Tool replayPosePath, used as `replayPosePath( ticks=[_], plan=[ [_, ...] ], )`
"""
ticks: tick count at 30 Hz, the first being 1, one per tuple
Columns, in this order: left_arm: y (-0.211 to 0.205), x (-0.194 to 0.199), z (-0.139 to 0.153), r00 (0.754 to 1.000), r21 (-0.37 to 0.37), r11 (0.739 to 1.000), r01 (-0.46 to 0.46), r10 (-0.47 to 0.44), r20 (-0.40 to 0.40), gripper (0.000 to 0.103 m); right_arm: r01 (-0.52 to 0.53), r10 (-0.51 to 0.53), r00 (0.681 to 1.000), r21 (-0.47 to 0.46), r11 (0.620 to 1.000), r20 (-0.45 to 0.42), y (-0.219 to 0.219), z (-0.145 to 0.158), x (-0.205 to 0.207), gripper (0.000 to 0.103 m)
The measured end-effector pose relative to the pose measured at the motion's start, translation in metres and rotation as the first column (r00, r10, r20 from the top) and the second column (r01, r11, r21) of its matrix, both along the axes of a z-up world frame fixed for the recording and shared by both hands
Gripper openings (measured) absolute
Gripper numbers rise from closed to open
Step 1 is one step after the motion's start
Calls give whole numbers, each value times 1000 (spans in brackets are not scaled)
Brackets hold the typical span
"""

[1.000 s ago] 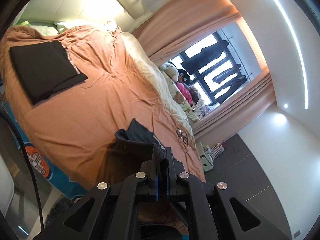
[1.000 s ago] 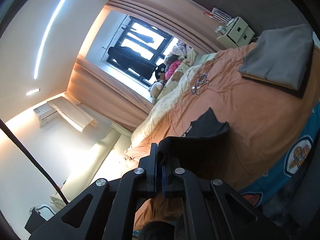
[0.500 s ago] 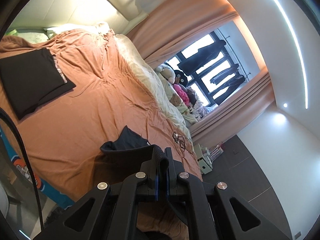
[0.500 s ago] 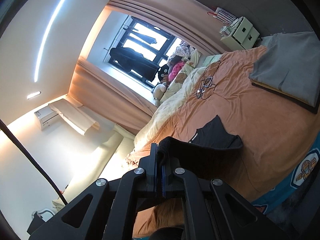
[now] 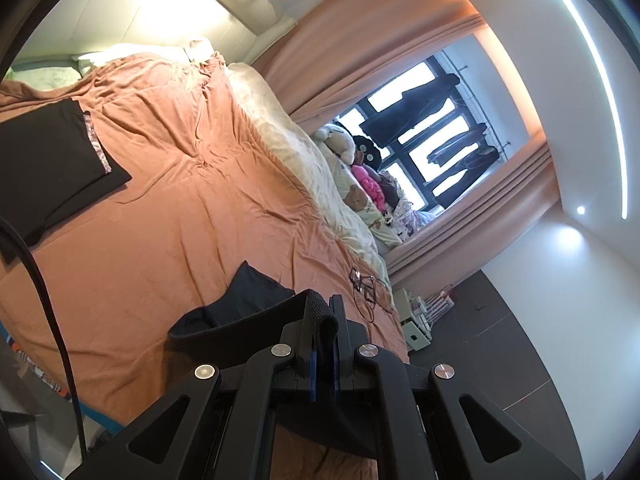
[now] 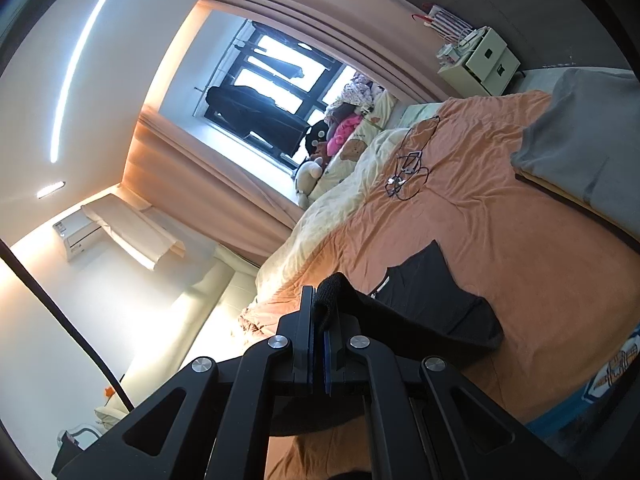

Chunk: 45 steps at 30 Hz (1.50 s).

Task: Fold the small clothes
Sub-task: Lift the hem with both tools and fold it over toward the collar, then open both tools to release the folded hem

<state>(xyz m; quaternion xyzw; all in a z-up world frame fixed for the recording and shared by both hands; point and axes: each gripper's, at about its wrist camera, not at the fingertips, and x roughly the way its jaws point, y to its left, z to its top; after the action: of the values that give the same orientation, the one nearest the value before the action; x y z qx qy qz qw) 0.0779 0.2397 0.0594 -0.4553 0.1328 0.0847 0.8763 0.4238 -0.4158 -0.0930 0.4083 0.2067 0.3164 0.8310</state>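
Note:
A small black garment (image 5: 244, 304) hangs between my two grippers above the orange bed cover (image 5: 168, 216). My left gripper (image 5: 323, 320) is shut on one end of its thick band. My right gripper (image 6: 320, 312) is shut on the other end, and the garment (image 6: 432, 300) droops to the right with its lower part touching the bed (image 6: 520, 248). The garment's bottom is hidden behind the gripper bodies.
A folded black garment (image 5: 48, 164) lies at the left of the bed. A folded grey garment (image 6: 588, 148) lies at the right. Tangled cables (image 6: 408, 172) lie further back. A cream quilt (image 5: 304, 168) and soft toys (image 5: 352, 160) line the window side.
Both grippers have moved further over the bed with the black garment still held. The garment has spread wider between them and more of it rests on the cover.

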Motion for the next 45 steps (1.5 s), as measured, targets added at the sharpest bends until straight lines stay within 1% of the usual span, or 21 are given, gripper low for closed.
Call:
replayPosePath(
  ticks=[6,10,15,19,23,31,34,40,43,45],
  plan=[
    [14,44,-3,999,5,1000,-3,3,-43,4,-1,0,999,-16,1000,-34,13,5,39,0],
    [22,74,-12,997,2,1000,3,-3,-77,4,7,-9,998,-29,1000,-67,23,6,66,0],
    [33,113,-31,992,-13,1000,1,-2,-124,4,15,-20,994,-48,999,-109,37,2,98,0],
    [39,147,-49,985,-14,1000,-1,-1,-171,5,27,-37,989,-74,997,-143,49,-7,122,0],
    [47,180,-74,973,-21,1000,-8,3,-229,5,28,-44,981,-88,996,-186,60,-17,144,0],
    [56,244,-133,936,-36,999,-7,-6,-352,5,32,-67,954,-122,992,-292,75,-43,177,0],
    [62,261,-155,925,-51,999,-3,-16,-379,5,34,-87,949,-175,984,-304,82,-48,183,0],
    [72,290,-192,898,-69,998,6,-35,-438,5,48,-117,940,-214,976,-322,92,-51,189,0],
    [74,302,-203,892,-76,997,22,-53,-448,5,55,-134,932,-232,971,-337,97,-52,190,0],
    [75,309,-208,879,-69,997,44,-71,-472,5,46,-140,926,-265,963,-350,102,-49,191,0]
  ],
)
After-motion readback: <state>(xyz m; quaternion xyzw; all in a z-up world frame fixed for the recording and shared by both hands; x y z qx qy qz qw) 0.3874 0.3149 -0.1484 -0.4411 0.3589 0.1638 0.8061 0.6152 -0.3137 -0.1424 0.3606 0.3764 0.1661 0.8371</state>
